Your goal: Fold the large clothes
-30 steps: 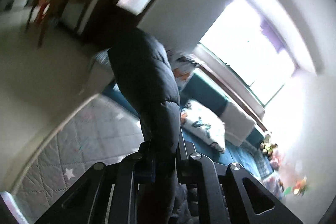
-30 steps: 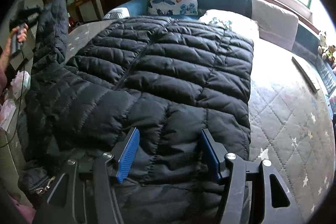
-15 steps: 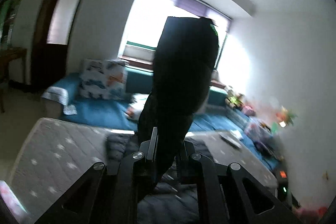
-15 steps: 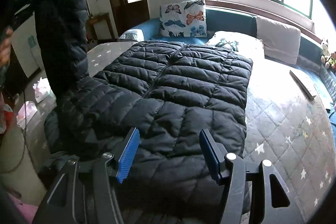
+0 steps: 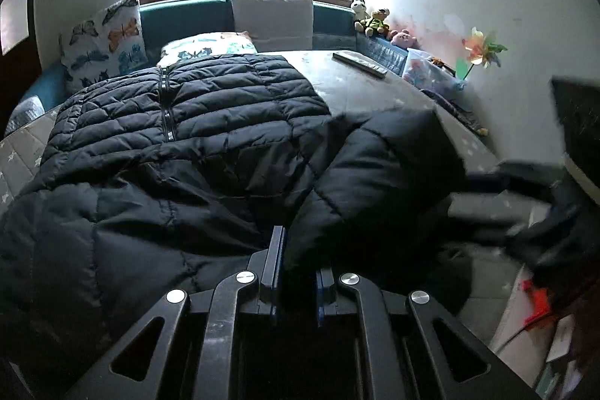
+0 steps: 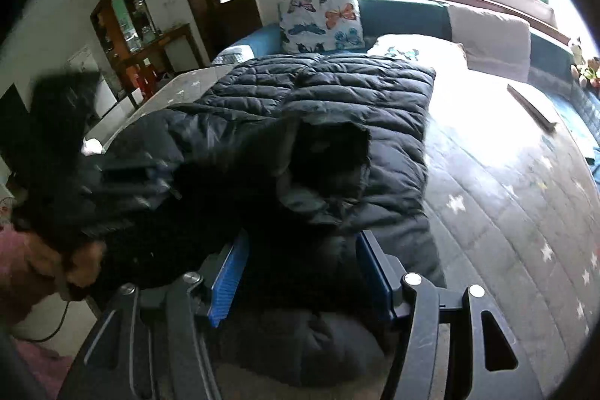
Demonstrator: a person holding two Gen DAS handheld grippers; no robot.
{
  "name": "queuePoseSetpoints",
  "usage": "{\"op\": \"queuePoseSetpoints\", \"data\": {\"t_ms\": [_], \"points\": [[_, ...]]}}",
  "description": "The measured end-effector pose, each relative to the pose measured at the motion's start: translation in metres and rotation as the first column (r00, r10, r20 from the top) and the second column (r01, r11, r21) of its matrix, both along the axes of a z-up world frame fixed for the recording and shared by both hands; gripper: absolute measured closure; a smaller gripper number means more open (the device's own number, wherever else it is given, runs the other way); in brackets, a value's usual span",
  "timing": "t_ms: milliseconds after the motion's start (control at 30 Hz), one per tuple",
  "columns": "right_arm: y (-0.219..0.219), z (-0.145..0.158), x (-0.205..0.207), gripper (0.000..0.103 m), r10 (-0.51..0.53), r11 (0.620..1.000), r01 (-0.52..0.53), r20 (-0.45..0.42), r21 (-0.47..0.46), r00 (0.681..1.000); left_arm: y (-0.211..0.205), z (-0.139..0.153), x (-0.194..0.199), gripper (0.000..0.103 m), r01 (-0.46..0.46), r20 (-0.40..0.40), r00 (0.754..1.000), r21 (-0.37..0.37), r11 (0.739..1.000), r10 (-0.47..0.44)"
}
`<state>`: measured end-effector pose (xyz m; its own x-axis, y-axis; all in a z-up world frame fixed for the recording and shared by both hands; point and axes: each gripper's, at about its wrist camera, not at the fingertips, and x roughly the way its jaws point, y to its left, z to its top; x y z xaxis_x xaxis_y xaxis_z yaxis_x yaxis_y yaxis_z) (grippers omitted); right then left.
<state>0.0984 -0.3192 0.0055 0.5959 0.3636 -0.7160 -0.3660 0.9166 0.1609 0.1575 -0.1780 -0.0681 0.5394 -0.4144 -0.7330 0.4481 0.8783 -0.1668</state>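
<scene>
A black puffer jacket (image 5: 180,122) lies front up on the quilted grey mattress (image 6: 506,197); it also shows in the right wrist view (image 6: 337,100). My left gripper (image 5: 298,272) is shut on the jacket's sleeve (image 5: 378,175), which is laid across the lower body of the jacket, cuff pointing right. In the right wrist view the sleeve's open cuff (image 6: 326,152) rests on the jacket. My right gripper (image 6: 300,272) is open, its blue pads either side of the jacket's near edge, holding nothing.
A butterfly pillow (image 6: 322,17) and a grey cushion (image 5: 273,17) lean at the teal headboard under the window. A flat dark remote-like object (image 5: 360,64) lies on the mattress at the far right. Toys (image 5: 375,19) and boxes line the right wall.
My left gripper swung the raised sleeve down from upright and laid it across the jacket. The right gripper stayed open at the near edge and shifted slightly.
</scene>
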Motion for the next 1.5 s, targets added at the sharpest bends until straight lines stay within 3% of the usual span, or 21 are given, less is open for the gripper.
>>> {"op": "queuePoseSetpoints", "data": {"t_ms": [100, 200, 267, 333, 467, 567, 633, 667, 700, 767, 800, 833, 900, 933, 1033, 1133, 1200, 1367, 1433, 1500], "points": [[-0.006, 0.015, -0.005, 0.038, -0.015, 1.000, 0.015, 0.042, -0.007, 0.999, -0.007, -0.004, -0.005, 0.088, 0.013, 0.002, 1.000, 0.013, 1.000, -0.013], [-0.008, 0.039, -0.003, 0.038, -0.017, 0.998, 0.012, 0.090, 0.055, 0.996, -0.006, 0.002, -0.005, 0.087, 0.022, -0.016, 1.000, -0.013, 1.000, -0.023], [-0.002, 0.055, 0.001, 0.038, -0.010, 0.995, -0.004, 0.135, 0.104, 0.991, 0.004, 0.012, -0.003, 0.086, 0.025, -0.024, 0.999, -0.033, 0.999, -0.026], [0.009, 0.060, 0.006, 0.038, 0.019, 0.990, -0.039, 0.144, 0.135, 0.989, 0.023, 0.042, -0.003, 0.086, 0.026, -0.020, 0.999, -0.045, 0.999, -0.027], [0.035, 0.048, 0.021, 0.038, -0.019, 0.998, 0.013, 0.093, 0.059, 0.996, 0.031, 0.056, -0.014, 0.085, 0.037, -0.008, 0.999, -0.036, 0.999, -0.037], [0.033, 0.027, 0.032, 0.038, -0.043, 0.997, 0.043, -0.002, 0.064, 0.999, 0.028, 0.055, -0.021, 0.085, 0.046, 0.016, 0.999, -0.001, 0.999, -0.046], [0.026, 0.013, 0.035, 0.042, -0.047, 0.993, 0.054, -0.069, 0.108, 0.996, 0.026, 0.054, -0.023, 0.084, 0.053, 0.025, 0.998, 0.029, 0.998, -0.054], [0.022, 0.008, 0.036, 0.053, -0.044, 0.989, 0.057, -0.094, 0.137, 0.995, 0.026, 0.054, -0.024, 0.083, 0.061, 0.026, 0.998, 0.041, 0.997, -0.062], [0.019, 0.006, 0.034, 0.070, -0.040, 0.987, 0.056, -0.104, 0.153, 0.994, 0.025, 0.056, -0.026, 0.079, 0.073, 0.029, 0.997, 0.056, 0.996, -0.074], [0.017, 0.003, 0.033, 0.079, -0.027, 0.984, 0.047, -0.114, 0.174, 0.993, 0.026, 0.059, -0.028, 0.069, 0.093, 0.040, 0.994, 0.086, 0.992, -0.097], [0.018, 0.005, 0.030, 0.086, -0.032, 0.987, 0.047, -0.098, 0.156, 0.995, 0.028, 0.061, -0.030, 0.054, 0.100, 0.048, 0.993, 0.100, 0.990, -0.105], [0.020, 0.008, 0.028, 0.087, -0.036, 0.990, 0.046, -0.080, 0.132, 0.996, 0.031, 0.065, -0.034, 0.038, 0.106, 0.065, 0.991, 0.118, 0.987, -0.114], [0.021, 0.016, 0.026, 0.089, -0.050, 0.995, 0.053, -0.038, 0.087, 0.998, 0.041, 0.076, -0.043, 0.018, 0.113, 0.105, 0.986, 0.130, 0.985, -0.127], [0.019, 0.021, 0.027, 0.089, -0.056, 0.995, 0.058, -0.029, 0.083, 0.998, 0.049, 0.084, -0.049, 0.016, 0.122, 0.122, 0.983, 0.126, 0.984, -0.137], [0.017, 0.040, 0.027, 0.090, -0.060, 0.997, 0.058, 0.038, 0.054, 0.997, 0.080, 0.111, -0.056, 0.016, 0.116, 0.165, 0.978, 0.087, 0.989, -0.129], [0.022, 0.058, 0.018, 0.090, -0.016, 1.000, 0.015, 0.131, 0.009, 0.991, 0.124, 0.133, -0.043, 0.016, 0.038, 0.175, 0.984, 0.005, 0.999, -0.038], [0.024, 0.048, 0.019, 0.090, 0.003, 0.999, 0.002, 0.127, -0.042, 0.992, 0.157, 0.135, -0.022, 0.016, -0.032, 0.148, 0.988, -0.045, 0.998, 0.038], [0.008, -0.016, 0.036, 0.090, -0.016, 0.998, 0.015, -0.029, -0.054, 0.999, 0.210, 0.098, 0.027, 0.019, -0.160, 0.003, 0.987, -0.077, 0.984, 0.161], [0.000, -0.027, 0.036, 0.090, -0.024, 1.000, 0.024, -0.049, -0.016, 0.998, 0.218, 0.072, 0.037, 0.028, -0.176, -0.069, 0.983, -0.058, 0.983, 0.172], [-0.004, -0.024, 0.031, 0.089, -0.023, 1.000, 0.023, -0.047, -0.001, 0.999, 0.221, 0.056, 0.036, 0.029, -0.170, -0.079, 0.983, -0.042, 0.985, 0.166]]}}
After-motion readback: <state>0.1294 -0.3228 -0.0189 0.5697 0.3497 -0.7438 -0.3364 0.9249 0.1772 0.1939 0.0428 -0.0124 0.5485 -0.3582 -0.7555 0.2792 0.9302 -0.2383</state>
